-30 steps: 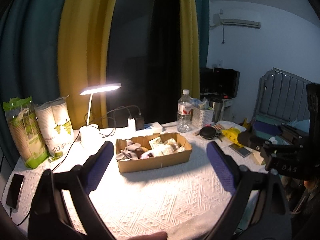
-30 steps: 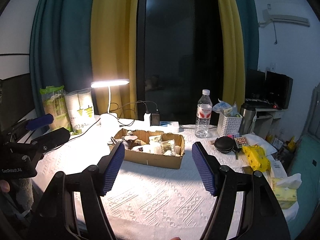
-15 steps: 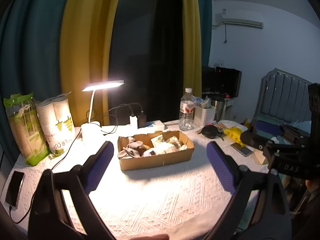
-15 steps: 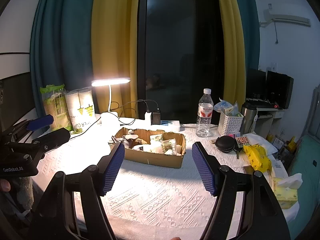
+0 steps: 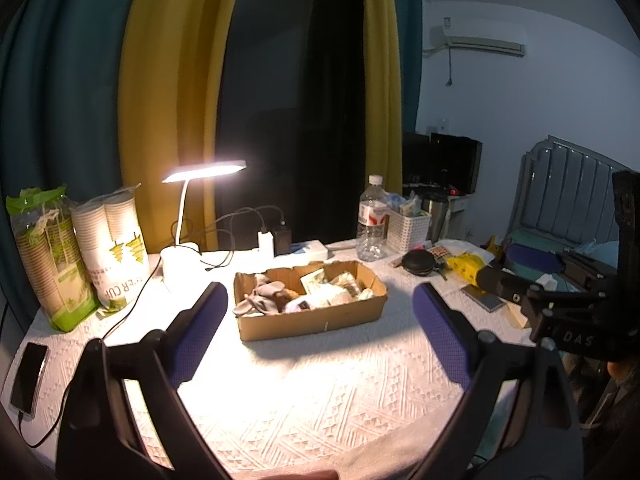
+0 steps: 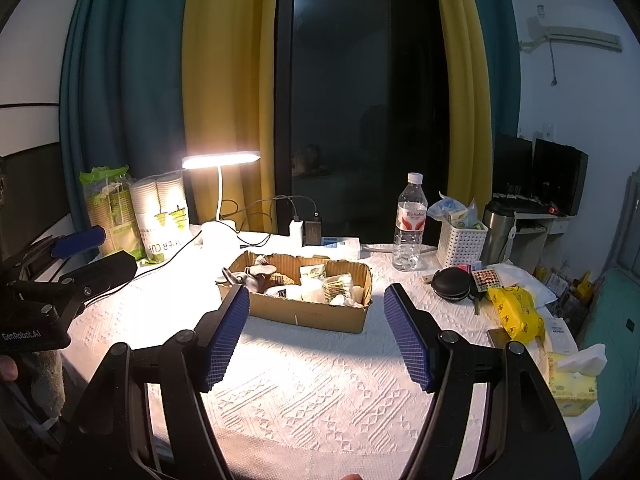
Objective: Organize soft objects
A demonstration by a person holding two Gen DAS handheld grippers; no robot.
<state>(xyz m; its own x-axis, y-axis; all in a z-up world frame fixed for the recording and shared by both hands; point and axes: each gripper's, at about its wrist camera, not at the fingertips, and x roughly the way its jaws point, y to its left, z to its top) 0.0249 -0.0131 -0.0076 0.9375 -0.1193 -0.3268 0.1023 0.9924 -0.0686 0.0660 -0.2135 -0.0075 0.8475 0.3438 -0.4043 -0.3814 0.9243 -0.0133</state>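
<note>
The cardboard box [image 5: 312, 304] of soft items [image 5: 276, 296] sits mid-table toward the far edge, long axis crosswise, straight ahead of both the left claw [image 5: 320, 332] and right claw [image 6: 316, 334], each spread wide and empty, neither evidently nearer.

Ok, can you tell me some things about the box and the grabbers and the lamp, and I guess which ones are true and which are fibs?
1. The cardboard box has soft things piled inside it. True.
2. The right gripper is squeezing a sock. False: its jaws are wide open and hold nothing.
3. The desk lamp is switched on. True.
4. The water bottle lies on its side. False: it stands upright, beside the white basket.
5. The left gripper is open and empty. True.
</note>
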